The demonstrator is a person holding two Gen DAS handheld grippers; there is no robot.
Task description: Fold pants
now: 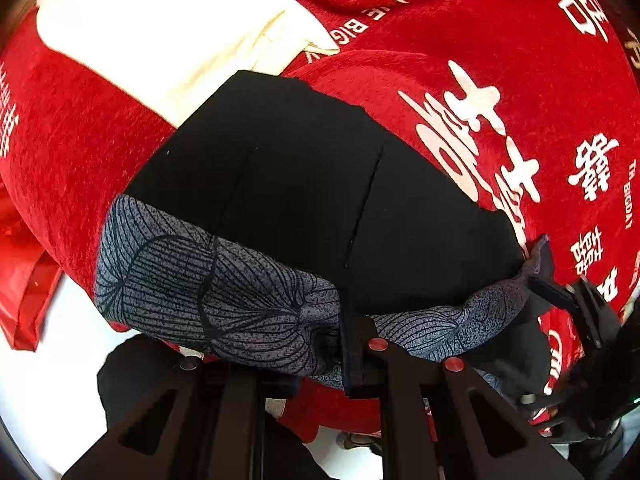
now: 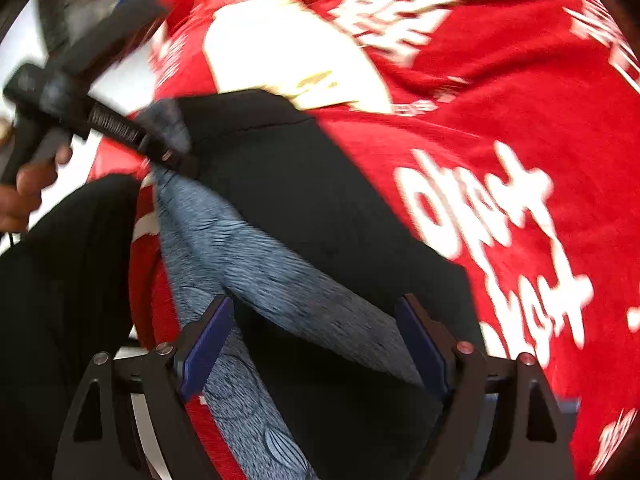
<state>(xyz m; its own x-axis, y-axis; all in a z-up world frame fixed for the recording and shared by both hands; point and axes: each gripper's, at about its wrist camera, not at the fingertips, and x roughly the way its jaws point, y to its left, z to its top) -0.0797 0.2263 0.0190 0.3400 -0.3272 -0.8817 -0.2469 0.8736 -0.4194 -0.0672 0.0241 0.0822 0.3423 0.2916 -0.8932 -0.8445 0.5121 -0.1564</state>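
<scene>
Black pants point(image 1: 288, 176) with a grey leaf-patterned band point(image 1: 192, 280) lie on a red cloth point(image 1: 500, 60) printed with white characters. My left gripper point(image 1: 352, 336) is shut on the patterned band at its near edge. In the right wrist view, the same gripper point(image 2: 168, 154) pinches the band's far end, held by a hand point(image 2: 24, 192). My right gripper point(image 2: 316, 340) stands open, blue pads wide apart, and the patterned band point(image 2: 280, 280) runs loose between them. A finger point(image 1: 550, 291) of the right gripper shows beside the band's right end in the left wrist view.
A cream-white garment point(image 1: 160, 32) lies on the red cloth just beyond the pants, also seen as a cream garment point(image 2: 280, 52) in the right view. A red plastic bag point(image 1: 24, 292) sits at the left edge. The person's dark clothing point(image 2: 60, 280) fills the lower left.
</scene>
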